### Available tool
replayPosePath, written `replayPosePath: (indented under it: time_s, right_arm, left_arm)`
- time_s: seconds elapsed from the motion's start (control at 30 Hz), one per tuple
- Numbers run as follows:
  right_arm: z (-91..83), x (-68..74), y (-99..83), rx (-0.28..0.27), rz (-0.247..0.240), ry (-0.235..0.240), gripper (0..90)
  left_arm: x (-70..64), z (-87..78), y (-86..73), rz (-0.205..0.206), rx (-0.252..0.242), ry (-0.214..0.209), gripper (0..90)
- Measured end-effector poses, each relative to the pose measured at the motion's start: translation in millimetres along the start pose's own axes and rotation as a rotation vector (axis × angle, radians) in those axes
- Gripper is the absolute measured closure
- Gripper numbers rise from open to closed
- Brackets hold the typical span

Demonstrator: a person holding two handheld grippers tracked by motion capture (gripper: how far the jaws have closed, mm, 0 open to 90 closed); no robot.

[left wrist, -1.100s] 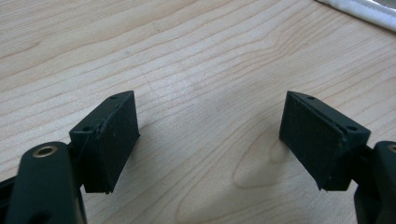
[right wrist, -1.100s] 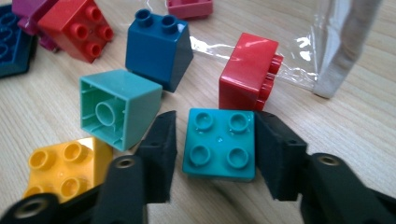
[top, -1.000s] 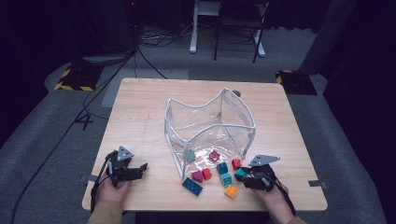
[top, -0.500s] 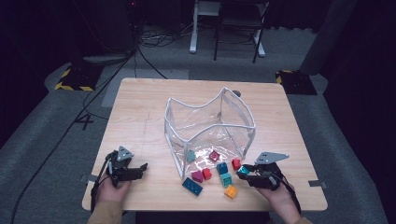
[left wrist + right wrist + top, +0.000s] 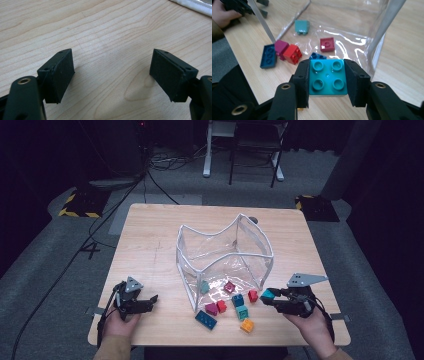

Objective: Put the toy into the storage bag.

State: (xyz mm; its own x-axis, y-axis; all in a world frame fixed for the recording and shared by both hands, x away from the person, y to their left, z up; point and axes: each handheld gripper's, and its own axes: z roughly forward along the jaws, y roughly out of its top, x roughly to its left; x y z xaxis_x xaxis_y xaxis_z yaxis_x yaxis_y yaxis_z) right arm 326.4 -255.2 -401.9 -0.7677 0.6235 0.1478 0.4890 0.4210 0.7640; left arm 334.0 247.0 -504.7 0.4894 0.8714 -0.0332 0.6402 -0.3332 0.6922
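Right gripper (image 5: pixel 269 298) has edged rightward from clear bag (image 5: pixel 225 255) | clamps teal brick (image 5: pixel 327 76), lifted just beside bag's mouth | left gripper (image 5: pixel 112 75) wide, empty | step: carry; next likely a drop into bag.

Right gripper (image 5: pixel 327 80) jaws clamp a teal brick (image 5: pixel 327 77).

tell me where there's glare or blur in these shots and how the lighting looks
High view: dark room, lit light wooden table, white glare on the clear plastic bag. Right gripper view: the same bag glints, the teal four-stud brick is sharp in the right claw. Left gripper view: even light, soft shadows under the left claw.
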Motion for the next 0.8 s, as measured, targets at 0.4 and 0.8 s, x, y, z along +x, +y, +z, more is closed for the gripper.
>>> replayPosePath:
  time_s: [0.4,0.8]
  right_arm:
    - [-40.2,-3.1,43.7,-0.068,-0.034,0.028,58.7]
    - [-68.9,-7.6,86.6,-0.093,-0.075,0.013,58.7]
  left_arm:
    - [0.7,0.6,0.7,-0.009,0.002,0.008,19.1]
    - [6.1,2.6,2.5,0.015,0.009,-0.013,15.3]
